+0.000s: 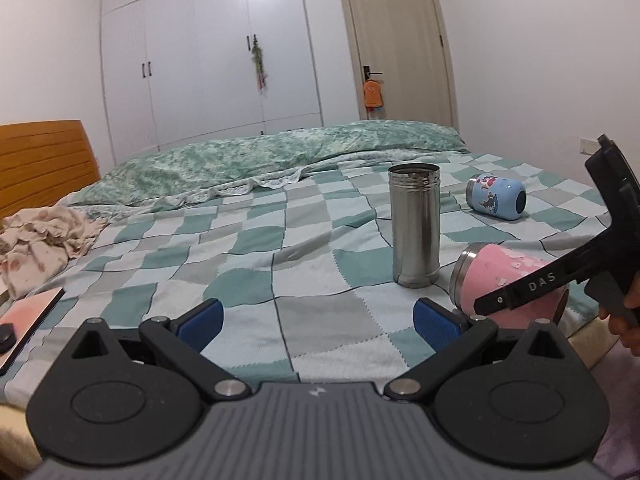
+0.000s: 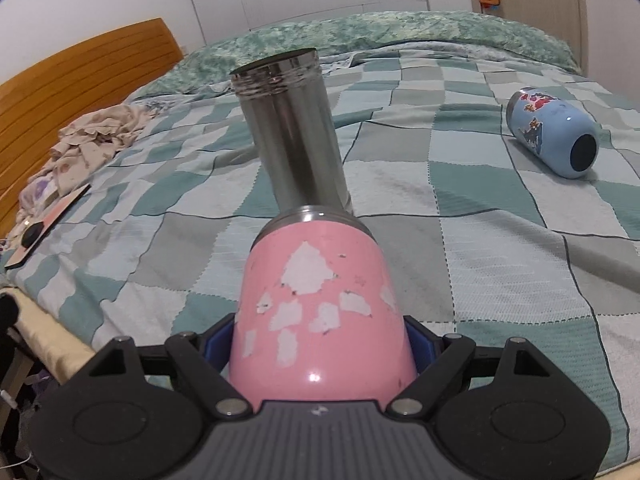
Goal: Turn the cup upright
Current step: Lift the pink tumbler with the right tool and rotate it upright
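between the blue pads of the right claw (image 2: 320,344), closed on its base end: the pink cup (image 2: 320,300), lying on its side on the checked blanket (image 2: 500,272), long axis straight ahead, steel rim forward, just short of the upright steel flask (image 2: 294,136). off left, the left claw (image 1: 318,322), wide open, empty. blue cup (image 2: 554,132) lying far right.

On the bed (image 2: 500,280), 1 cup (image 2: 320,312) lies before the upright flask (image 2: 292,136), another cup (image 2: 554,132) right.
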### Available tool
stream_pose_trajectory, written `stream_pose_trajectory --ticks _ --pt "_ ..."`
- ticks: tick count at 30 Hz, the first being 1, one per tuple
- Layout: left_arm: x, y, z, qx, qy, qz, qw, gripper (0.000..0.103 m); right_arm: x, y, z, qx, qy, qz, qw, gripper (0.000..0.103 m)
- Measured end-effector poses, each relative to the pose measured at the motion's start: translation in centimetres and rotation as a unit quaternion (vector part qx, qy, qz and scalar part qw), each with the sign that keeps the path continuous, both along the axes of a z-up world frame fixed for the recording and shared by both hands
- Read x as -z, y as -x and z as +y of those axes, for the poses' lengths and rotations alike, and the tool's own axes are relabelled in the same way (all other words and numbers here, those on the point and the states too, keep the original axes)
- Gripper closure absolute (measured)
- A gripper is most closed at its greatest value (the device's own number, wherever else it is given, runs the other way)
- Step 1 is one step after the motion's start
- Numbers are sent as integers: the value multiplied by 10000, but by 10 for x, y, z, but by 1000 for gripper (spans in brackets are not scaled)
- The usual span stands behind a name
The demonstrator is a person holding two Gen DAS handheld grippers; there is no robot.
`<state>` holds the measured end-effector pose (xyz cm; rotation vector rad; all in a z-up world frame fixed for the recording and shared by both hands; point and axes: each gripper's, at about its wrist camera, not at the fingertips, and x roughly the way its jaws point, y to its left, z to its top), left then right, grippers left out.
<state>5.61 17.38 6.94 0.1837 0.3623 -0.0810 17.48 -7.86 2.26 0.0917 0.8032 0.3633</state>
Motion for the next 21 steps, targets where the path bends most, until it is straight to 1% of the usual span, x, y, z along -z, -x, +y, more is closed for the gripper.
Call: stream_pose_trajectory --ticks 4,6,7,8,10,12,16,21 --pt "-3 12 -2 -74 20 -16 10000 0 -1 -2 -2 13 -30 47 10000 18" --pt "-4 16 -4 -87 12 -15 10000 0 -3 -5 -5 -31 -107 161 9998 18" --pt "-5 18 -5 -101 2 -8 9999 0 -4 -6 -7 -55 -113 194 9997 15" --pt "-7 19 -7 -124 -13 5 9999 0 -7 -4 -9 -92 -135 152 9998 7" --pt "-10 21 -10 -147 -31 22 9999 0 -16 2 -17 -149 -219 -48 9996 0" --pt "-11 22 -12 -136 -20 20 9999 0 -27 10 -27 -284 -335 -307 9986 0" --pt "-20 24 -32 -146 -25 0 9999 0 -46 28 -54 -508 -483 -891 9936 0" --pt "-30 24 -61 -176 77 -19 9998 0 -60 47 -96 -580 -377 -1848 9803 0"
